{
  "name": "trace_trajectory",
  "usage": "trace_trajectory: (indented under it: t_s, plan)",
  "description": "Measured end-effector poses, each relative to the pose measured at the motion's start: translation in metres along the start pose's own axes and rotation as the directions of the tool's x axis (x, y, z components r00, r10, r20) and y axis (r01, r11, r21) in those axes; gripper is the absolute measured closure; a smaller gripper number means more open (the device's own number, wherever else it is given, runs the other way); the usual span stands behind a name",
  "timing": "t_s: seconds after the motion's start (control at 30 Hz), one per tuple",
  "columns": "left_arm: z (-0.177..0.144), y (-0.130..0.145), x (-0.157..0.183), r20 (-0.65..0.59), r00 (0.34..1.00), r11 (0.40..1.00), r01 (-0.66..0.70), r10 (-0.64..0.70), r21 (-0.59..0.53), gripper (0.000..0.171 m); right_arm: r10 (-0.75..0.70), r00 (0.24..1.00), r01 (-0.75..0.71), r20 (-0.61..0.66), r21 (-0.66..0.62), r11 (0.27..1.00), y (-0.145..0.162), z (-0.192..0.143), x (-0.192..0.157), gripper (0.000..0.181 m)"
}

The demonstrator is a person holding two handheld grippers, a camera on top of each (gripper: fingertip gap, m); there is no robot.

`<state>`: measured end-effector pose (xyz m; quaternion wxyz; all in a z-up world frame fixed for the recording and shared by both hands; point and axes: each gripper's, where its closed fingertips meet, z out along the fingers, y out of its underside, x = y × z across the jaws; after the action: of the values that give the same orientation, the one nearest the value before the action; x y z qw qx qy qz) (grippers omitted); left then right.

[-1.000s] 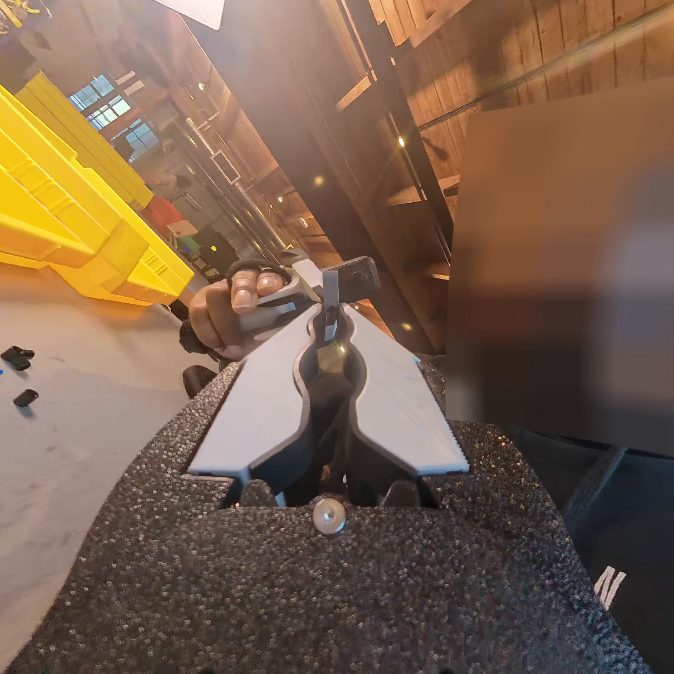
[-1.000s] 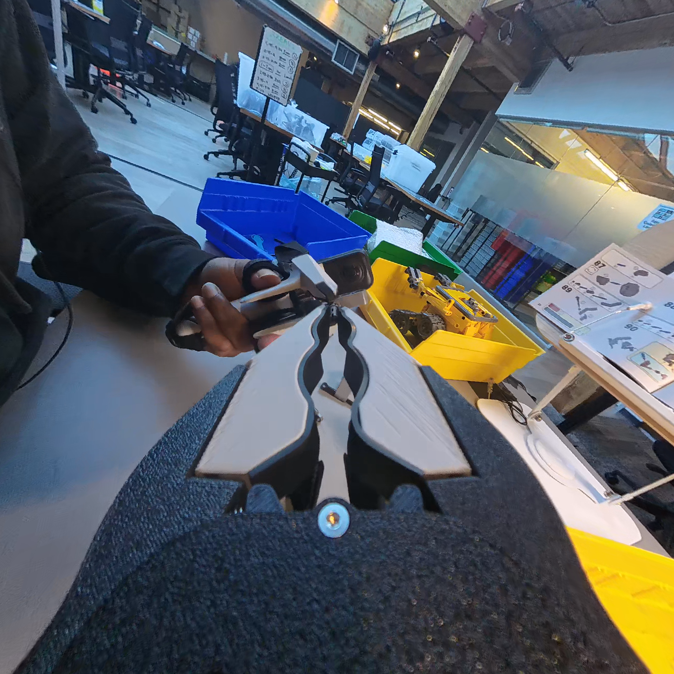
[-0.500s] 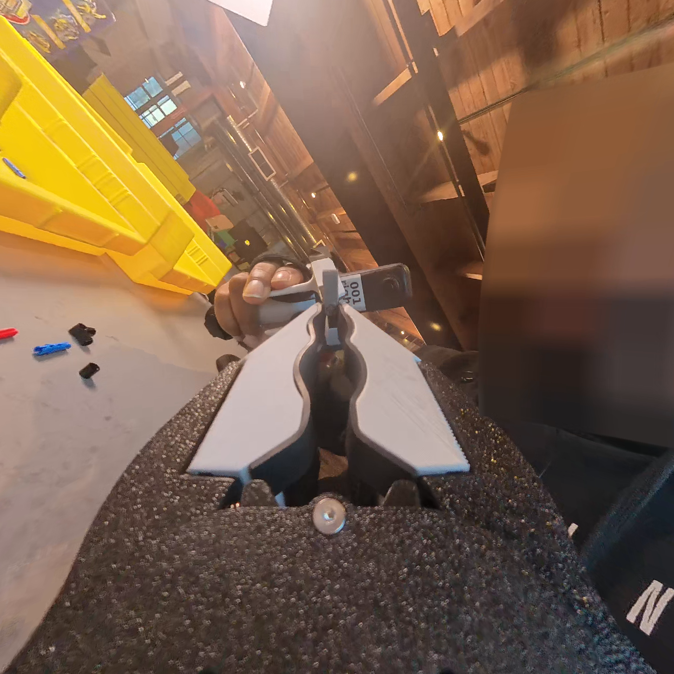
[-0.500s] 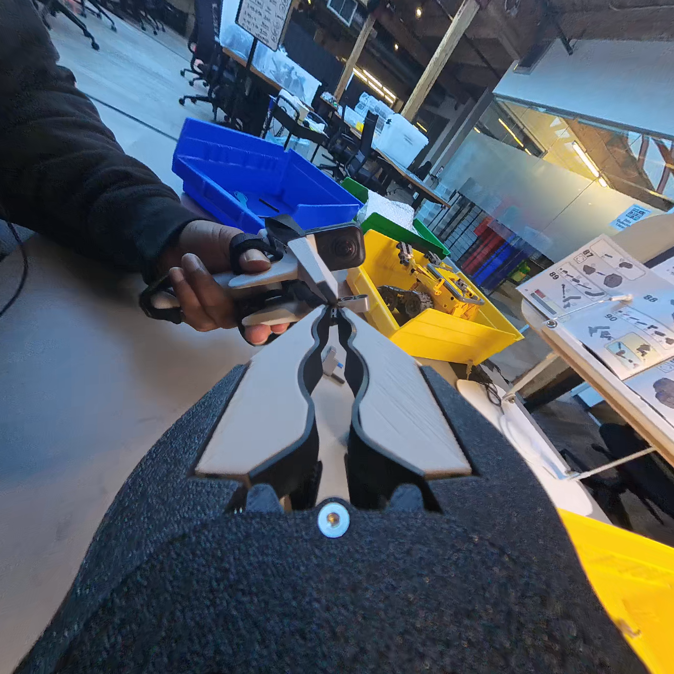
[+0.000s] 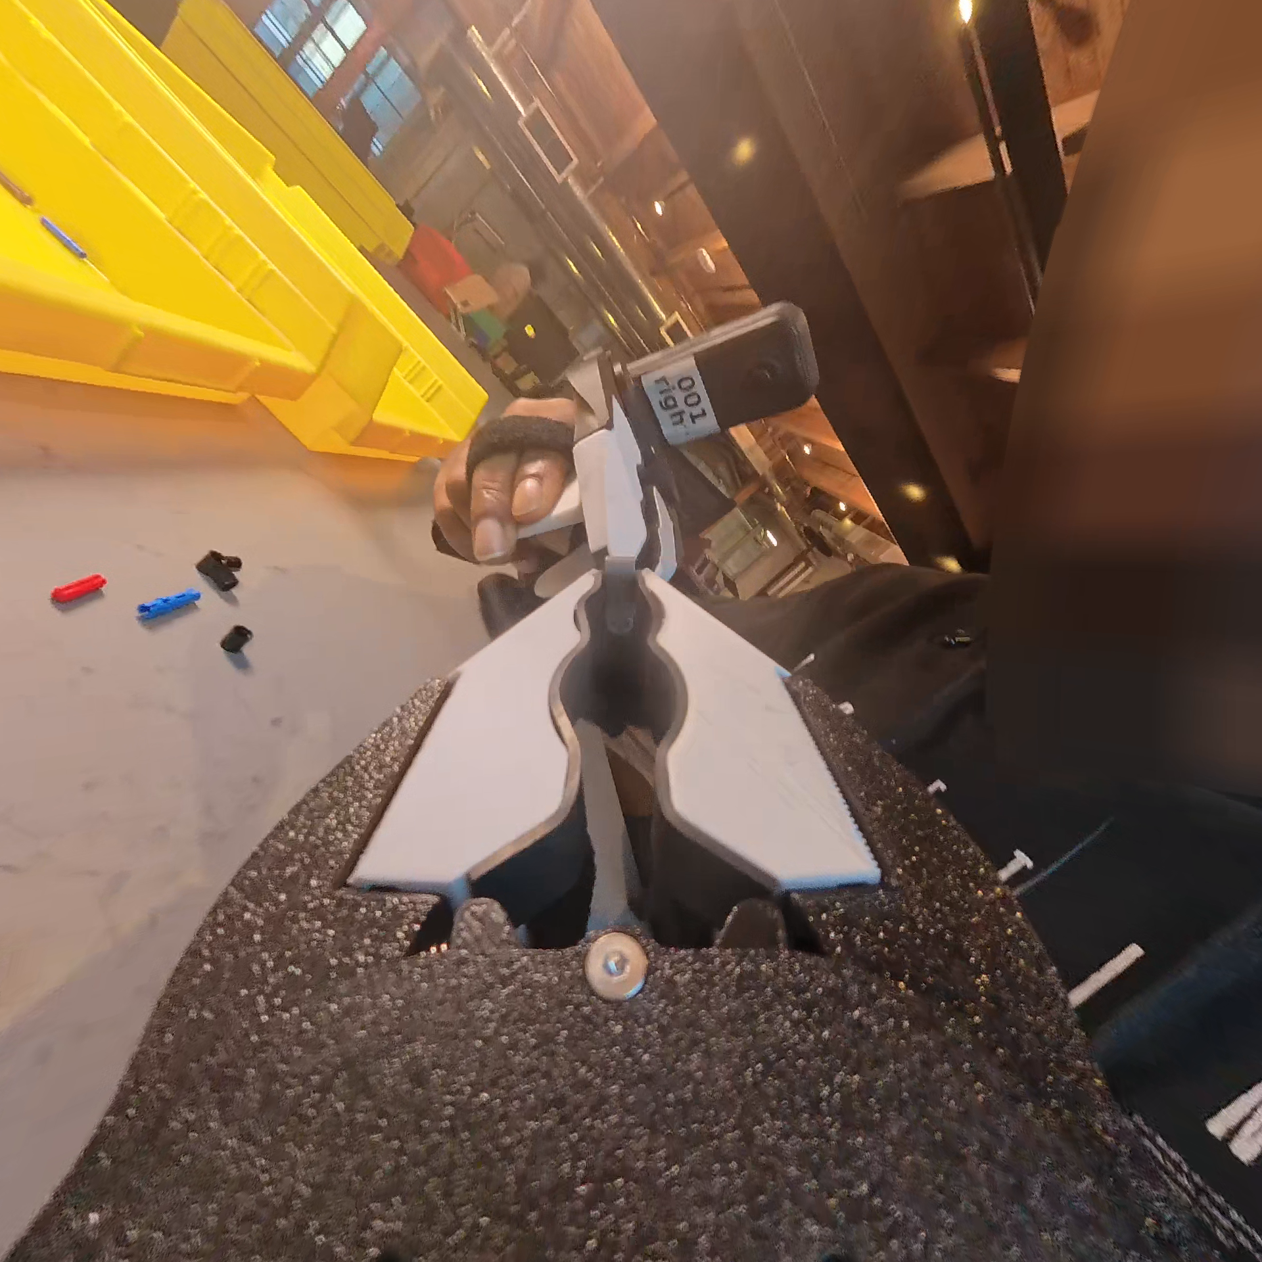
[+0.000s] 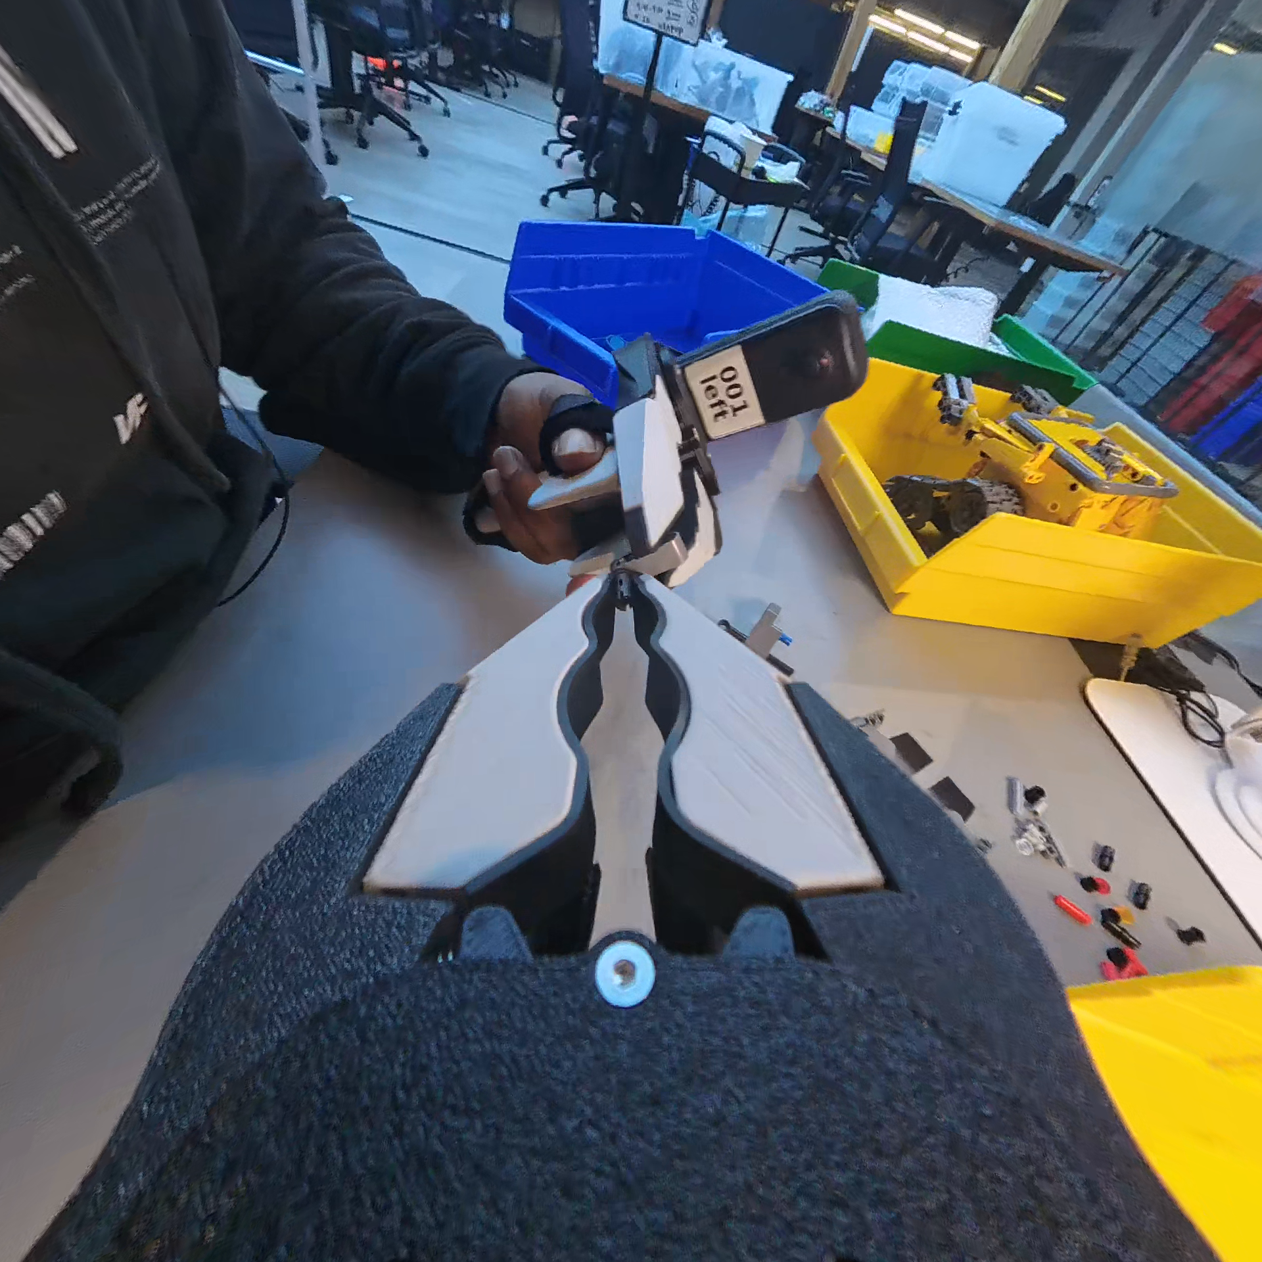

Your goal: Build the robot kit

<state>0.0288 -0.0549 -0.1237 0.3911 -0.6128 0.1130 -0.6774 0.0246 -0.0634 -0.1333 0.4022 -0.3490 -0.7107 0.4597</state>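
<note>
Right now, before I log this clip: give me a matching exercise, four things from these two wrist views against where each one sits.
Things:
1. yellow toy vehicle
2. white cloth
3. red pin
4. left gripper

Places:
A. loose on the grey table, beside a blue pin
B. inside the yellow bin
C. tip to tip with the right gripper
D. in the green bin

Pairs: 1-B, 2-D, 3-A, 4-C

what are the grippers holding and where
The left gripper and right gripper each pinch a small black part in their tips; where on it is too small to tell.
</note>
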Motion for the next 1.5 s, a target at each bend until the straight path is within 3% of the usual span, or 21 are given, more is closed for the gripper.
trace_trajectory:
  t_s: [0.07,0.17,0.23,0.3,0.43,0.67,0.83,1.13,1.23,1.33,1.5]
  plan:
    - [-0.004,-0.016,-0.006,0.015,0.999,0.991,0.05,-0.052,0.127,0.164,-0.01,0.993,0.012,-0.121,0.016,1.0,-0.002,0.001,0.017,0.175]
    - [-0.015,-0.036,-0.018,0.044,0.99,0.941,0.111,-0.132,0.318,0.165,-0.085,0.918,0.096,-0.386,0.008,0.995,-0.007,0.001,0.048,0.153]
    - [-0.018,-0.045,-0.02,0.048,0.986,0.905,0.125,-0.158,0.407,0.165,-0.13,0.872,0.122,-0.472,-0.046,0.991,-0.007,0.007,0.054,0.141]
    - [-0.021,-0.052,-0.021,0.061,0.984,0.875,0.119,-0.166,0.47,0.165,-0.174,0.814,0.144,-0.555,-0.098,0.985,-0.006,0.012,0.063,0.14]
    - [-0.031,-0.061,-0.021,0.016,0.982,0.817,0.146,-0.187,0.558,0.165,-0.208,0.759,0.155,-0.617,-0.139,0.978,-0.006,0.018,0.071,0.15]
    - [-0.03,-0.061,-0.016,0.058,0.988,0.816,0.082,-0.14,0.572,0.165,-0.199,0.747,0.171,-0.634,-0.105,0.98,-0.013,0.02,0.072,0.158]
    - [-0.027,-0.06,-0.01,0.086,0.993,0.823,0.015,-0.078,0.567,0.164,-0.177,0.771,0.178,-0.612,-0.059,0.982,-0.019,0.018,0.07,0.16]
    - [-0.029,-0.058,-0.017,0.118,0.99,0.84,-0.004,-0.072,0.543,0.165,-0.285,0.754,0.253,-0.591,-0.14,0.957,-0.013,0.021,0.069,0.16]
    - [-0.028,-0.058,-0.021,0.123,0.991,0.898,-0.009,-0.05,0.44,0.165,-0.205,0.793,0.2,-0.573,-0.073,0.977,-0.008,0.021,0.072,0.158]
    - [-0.028,-0.049,-0.022,0.153,0.987,0.96,-0.089,0.049,0.266,0.165,-0.199,0.85,0.213,-0.488,-0.026,0.977,-0.005,0.02,0.063,0.159]
    - [-0.025,-0.025,-0.033,0.233,0.957,0.984,-0.177,0.173,-0.002,0.164,-0.293,0.876,0.281,-0.383,-0.09,0.956,0.009,0.018,0.047,0.162]
